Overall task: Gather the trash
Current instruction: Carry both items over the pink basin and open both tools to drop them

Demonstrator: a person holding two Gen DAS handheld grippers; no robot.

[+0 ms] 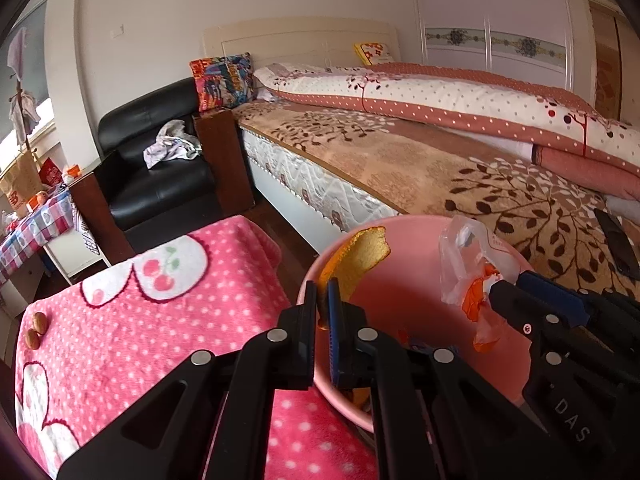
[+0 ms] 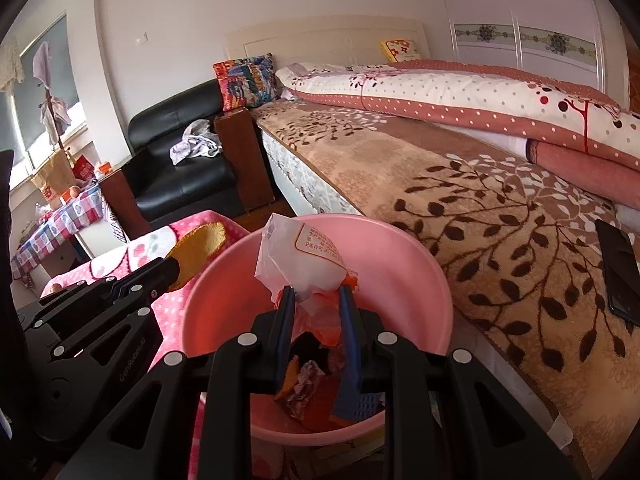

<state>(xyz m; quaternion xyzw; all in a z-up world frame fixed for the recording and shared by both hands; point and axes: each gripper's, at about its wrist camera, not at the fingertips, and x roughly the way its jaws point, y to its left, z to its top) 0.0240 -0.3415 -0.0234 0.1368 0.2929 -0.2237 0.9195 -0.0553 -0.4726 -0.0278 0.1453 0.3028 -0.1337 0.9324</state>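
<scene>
The bed (image 2: 460, 184), spread with a plush brown cover in a leaf pattern, fills the room to the right of the pink bin (image 2: 404, 276); a folded dotted quilt (image 2: 460, 100) lies along its far side. Beyond the bin to the left stands a glossy black leather armchair (image 1: 160, 176) with a crumpled cloth on its seat. Just left of the bin lies a fuzzy pink blanket (image 1: 132, 312), white-dotted with cherry motifs. The bin itself is round, smooth plastic, with scraps of wrapper already at its bottom. A dark phone (image 2: 618, 268) rests on the bed cover, right of the bin. Over the bin's right half, the right gripper (image 2: 316, 294) is clenched on a crinkly clear plastic bag (image 2: 304, 260) with orange parts and a red-framed label of small Chinese print, too fine to read. At the bin's left rim, the left gripper (image 1: 322, 292) pinches a curved piece of orange peel (image 1: 356, 256), pith outward.
</scene>
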